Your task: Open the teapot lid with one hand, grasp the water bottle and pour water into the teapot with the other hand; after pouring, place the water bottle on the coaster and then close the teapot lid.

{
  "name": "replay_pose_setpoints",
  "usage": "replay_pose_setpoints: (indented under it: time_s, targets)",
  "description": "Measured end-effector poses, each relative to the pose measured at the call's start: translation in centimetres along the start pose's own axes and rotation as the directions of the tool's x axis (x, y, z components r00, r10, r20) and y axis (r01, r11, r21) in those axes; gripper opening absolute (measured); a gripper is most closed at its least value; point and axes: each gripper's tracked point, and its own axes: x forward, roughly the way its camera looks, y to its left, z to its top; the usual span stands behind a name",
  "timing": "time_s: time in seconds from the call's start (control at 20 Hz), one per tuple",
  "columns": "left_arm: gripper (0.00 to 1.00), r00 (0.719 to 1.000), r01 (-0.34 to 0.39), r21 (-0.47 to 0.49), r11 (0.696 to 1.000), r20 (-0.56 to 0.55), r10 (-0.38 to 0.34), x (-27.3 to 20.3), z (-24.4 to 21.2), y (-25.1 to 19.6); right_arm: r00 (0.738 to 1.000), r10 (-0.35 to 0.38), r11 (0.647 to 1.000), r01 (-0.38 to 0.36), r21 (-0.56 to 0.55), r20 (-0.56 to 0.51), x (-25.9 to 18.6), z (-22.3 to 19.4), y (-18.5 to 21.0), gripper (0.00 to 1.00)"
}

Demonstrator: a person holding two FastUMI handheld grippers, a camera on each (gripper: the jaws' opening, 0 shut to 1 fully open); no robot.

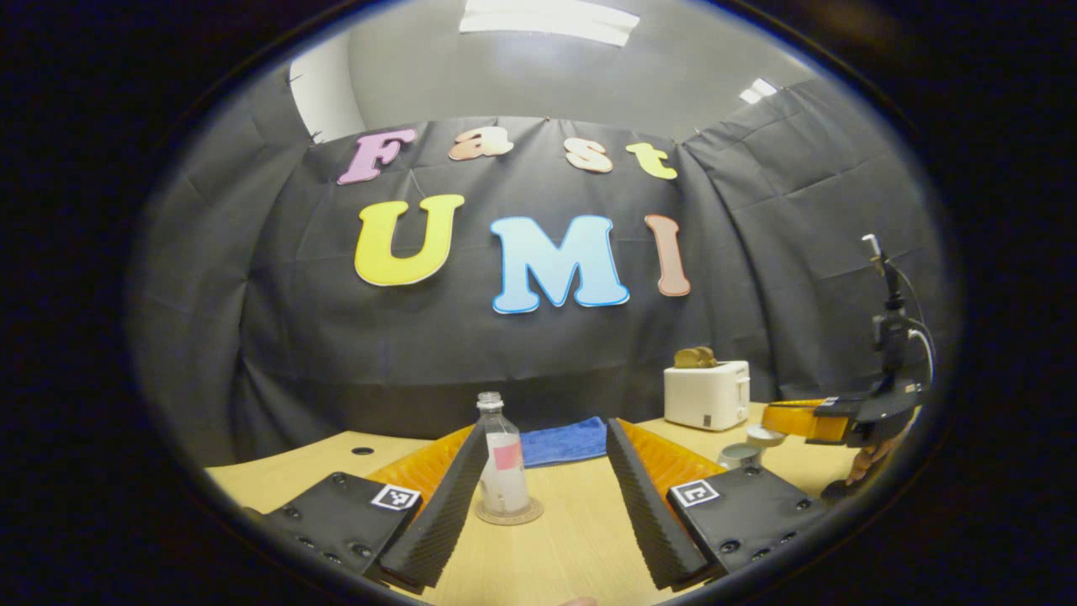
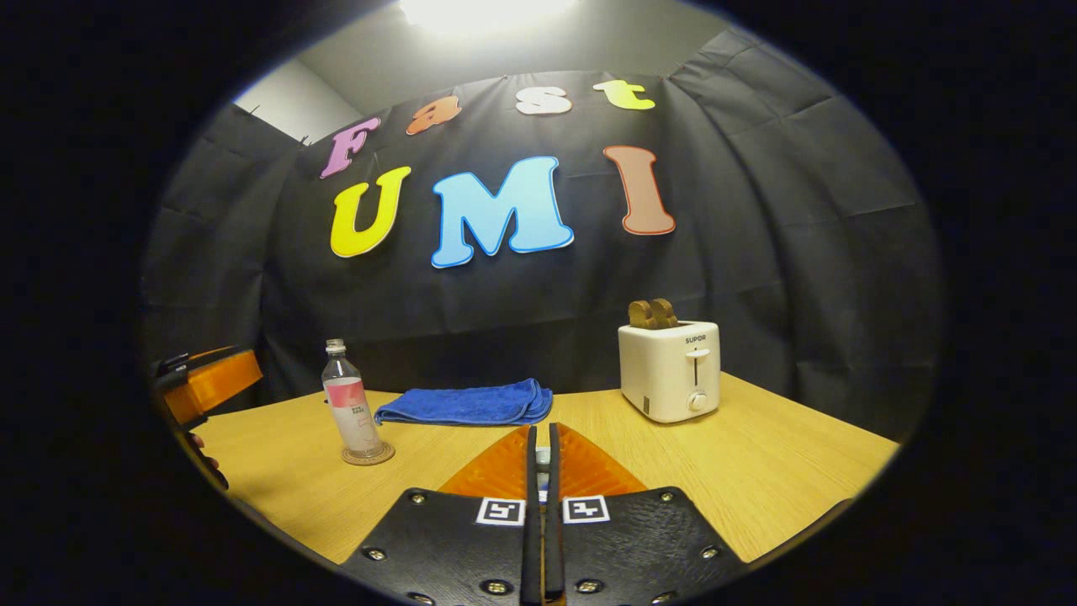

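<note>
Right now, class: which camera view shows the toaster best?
The right gripper view: the toaster stands large and unobstructed, its front lever, knob and toast visible. The left gripper view shows the toaster smaller and farther off, beyond the teapot.

Blue towel (image 2: 467, 405); white toaster (image 2: 671, 370); pink-labelled clear water bottle (image 2: 351, 406)

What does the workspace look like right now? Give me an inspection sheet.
Surface: wooden table.
Job's things: bottle upright, uncapped, on coaster; teapot on table; lid seemingly just over it.
Clutter: blue towel; toaster holding bread.
Claws: left claw open, facing bottle; right claw shut on lid.
Cables: white cable on right claw's mast.
Surroundings: black cloth wall; ceiling light.
</note>
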Motion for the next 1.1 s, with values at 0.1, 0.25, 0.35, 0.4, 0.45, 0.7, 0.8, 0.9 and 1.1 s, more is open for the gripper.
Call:
replay_pose_setpoints:
  time_s: [0.1,0.25,0.35,0.4,0.45,0.7,0.8,0.9,1.1]
  targets:
    - [0.98,0.999,0.011,-0.025,1.0,-0.039,-0.012,0.2,-1.9,-0.3,1.0,-0.022,0.999,0.021,-0.027,-0.022,1.6,-0.8,-0.4,0.02]
    - [0.98,0.998,0.015,-0.075,0.997,-0.062,-0.02,0.6,-2.7,0.0,0.999,-0.039,0.997,0.037,-0.069,-0.034,2.9,-1.5,-0.7,0.02]
    - [0.98,0.998,0.01,-0.081,0.997,-0.067,-0.015,0.7,-3.1,0.3,0.998,-0.043,0.996,0.04,-0.086,-0.038,3.3,-1.8,-0.8,0.02]
    - [0.98,0.998,0.006,-0.079,0.997,-0.069,-0.011,0.7,-3.2,0.5,0.998,-0.046,0.995,0.042,-0.09,-0.045,3.4,-2.1,-0.8,0.02]
    - [0.98,0.998,0.008,-0.08,0.997,-0.069,-0.013,0.7,-3.2,0.3,0.997,-0.051,0.995,0.046,-0.091,-0.053,3.4,-2.3,-1.0,0.02]
    - [0.98,0.998,0.013,-0.065,0.998,-0.067,-0.018,0.6,-3.2,-0.2,0.996,-0.06,0.994,0.054,-0.092,-0.064,3.4,-2.7,-1.3,0.02]
    - [0.98,0.998,0.011,-0.057,0.998,-0.059,-0.014,0.5,-2.8,-0.2,0.996,-0.062,0.994,0.056,-0.091,-0.067,3.4,-2.7,-1.3,0.02]
    - [0.98,0.999,0.001,-0.047,0.999,-0.05,-0.004,0.3,-2.5,0.2,0.995,-0.06,0.994,0.053,-0.094,-0.079,3.4,-2.9,-1.2,0.07]
    - [0.98,0.999,-0.006,-0.044,0.999,-0.044,0.004,0.1,-2.1,0.6,0.994,-0.056,0.992,0.045,-0.117,-0.09,3.3,-3.0,-0.9,0.14]
